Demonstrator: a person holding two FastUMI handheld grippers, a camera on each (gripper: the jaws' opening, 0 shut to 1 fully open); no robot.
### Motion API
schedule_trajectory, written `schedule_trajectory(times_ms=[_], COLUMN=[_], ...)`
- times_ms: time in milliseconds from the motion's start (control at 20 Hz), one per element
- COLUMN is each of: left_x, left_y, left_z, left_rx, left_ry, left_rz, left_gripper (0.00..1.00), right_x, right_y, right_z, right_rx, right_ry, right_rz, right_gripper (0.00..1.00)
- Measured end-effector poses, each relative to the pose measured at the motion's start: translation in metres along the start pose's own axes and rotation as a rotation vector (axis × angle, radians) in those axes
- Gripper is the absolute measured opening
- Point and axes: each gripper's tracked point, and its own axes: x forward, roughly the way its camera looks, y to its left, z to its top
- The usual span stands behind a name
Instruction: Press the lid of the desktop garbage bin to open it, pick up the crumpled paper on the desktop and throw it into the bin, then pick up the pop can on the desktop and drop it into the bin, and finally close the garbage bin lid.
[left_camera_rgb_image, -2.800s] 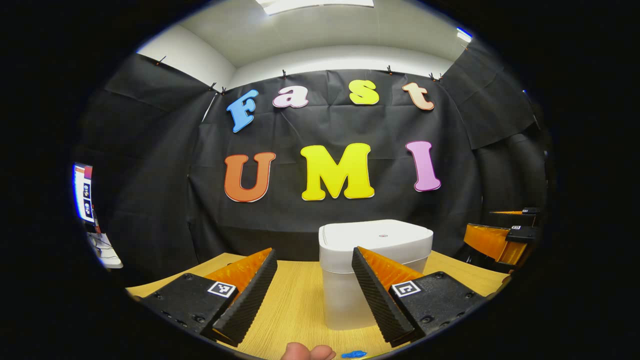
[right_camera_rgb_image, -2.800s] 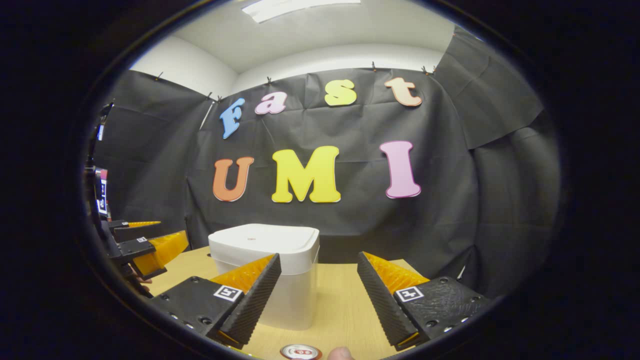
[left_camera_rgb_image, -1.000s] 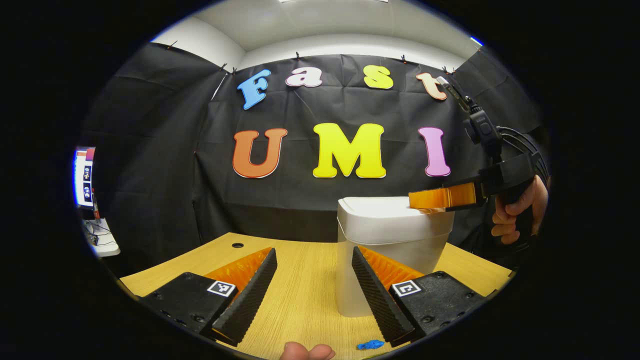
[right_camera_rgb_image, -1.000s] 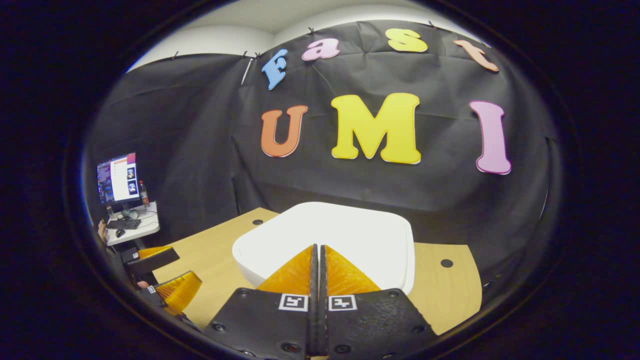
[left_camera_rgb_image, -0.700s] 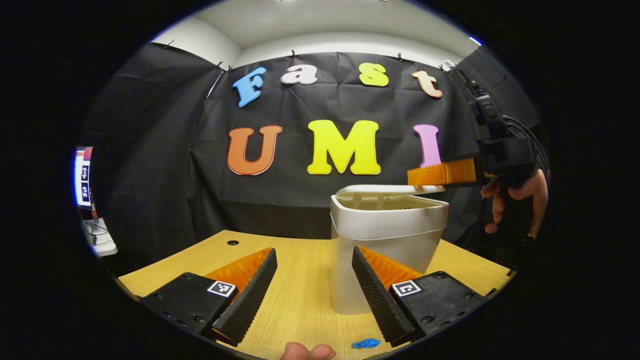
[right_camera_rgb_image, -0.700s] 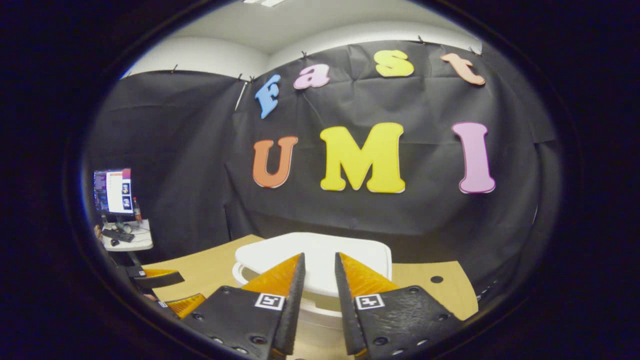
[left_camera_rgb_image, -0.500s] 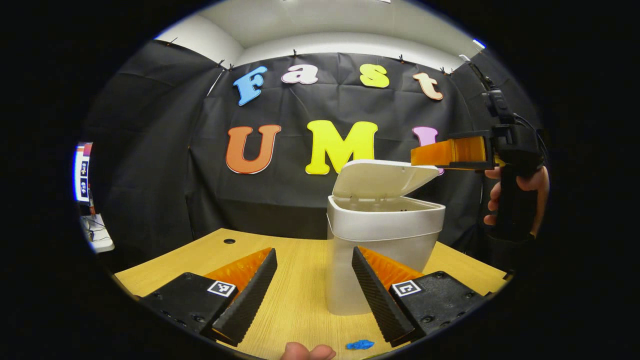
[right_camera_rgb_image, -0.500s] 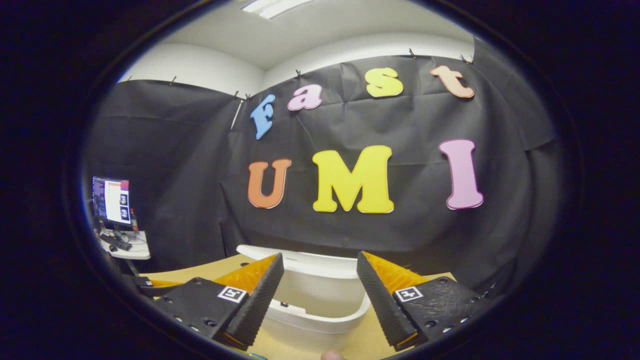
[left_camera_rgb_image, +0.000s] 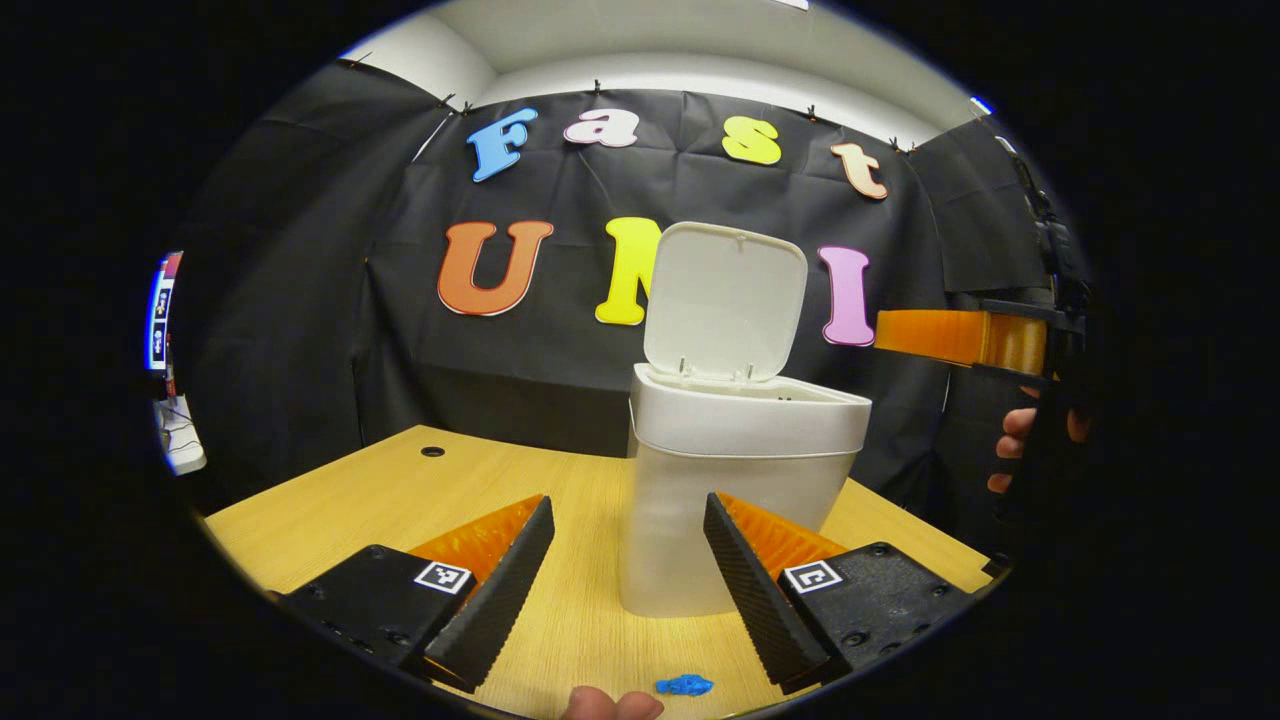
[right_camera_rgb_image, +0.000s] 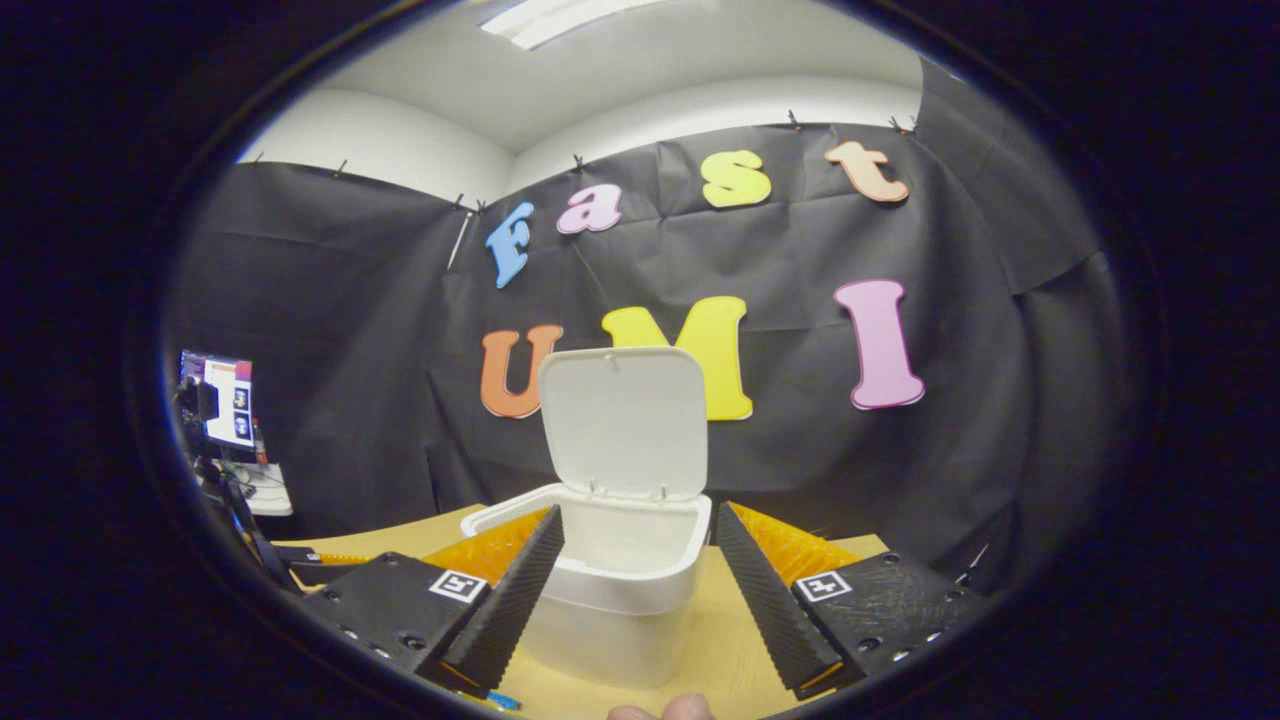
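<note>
Right claw had backed up and off the bin, jaws spread wide with nothing between them; a second earlier I had them pinched together, tips pressed down on the lid. That press did its job: the lid had popped its latch and swung from flat to fully upright on the rear hinge, and in the left gripper view it stood straight up over the bin's open mouth. From that same view the right claw sat off to the side of the rim, level with the raised lid, well clear of it, with the hand holding it just visible at the edge. Left claw hadn't moved much through all this: low over the surface, jaws wide apart, holding nothing, bin straight ahead of it. So I judged step one done, and the bin ready to take things. A small blue scrap lay on the surface just in front of the left claw, near the bin's foot; too small to say what it was, and I couldn't call it the crumpled paper. Neither the paper nor the pop can was anywhere I could point to at that moment. Next I'd need to tilt a claw down to find the paper, keeping the raised lid clear so it didn't get knocked shut.
</note>
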Motion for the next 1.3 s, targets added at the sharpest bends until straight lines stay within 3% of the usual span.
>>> schedule_trajectory(times_ms=[350, 700, 850, 1300], left_x=[-0.007, -0.022, -0.029, -0.042], left_y=[-0.011, -0.027, -0.035, -0.037], left_z=[-0.022, -0.102, -0.139, -0.198], left_rx=[0.034, 0.049, 0.023, 0.048], left_ry=[0.026, 0.176, 0.265, 0.417], left_rz=[-0.005, -0.021, -0.032, -0.039], left_gripper=[0.98, 0.98, 0.98, 0.98], right_x=[-0.044, -0.088, -0.102, -0.119], right_y=[-0.029, -0.051, -0.066, -0.07], right_z=[-0.033, -0.107, -0.12, -0.147], right_rx=[-0.042, -0.026, -0.015, -0.019], right_ry=[-0.009, 0.075, 0.074, 0.094], right_rz=[-0.082, -0.113, -0.165, -0.176], right_gripper=[0.96, 0.96, 0.95, 0.94])
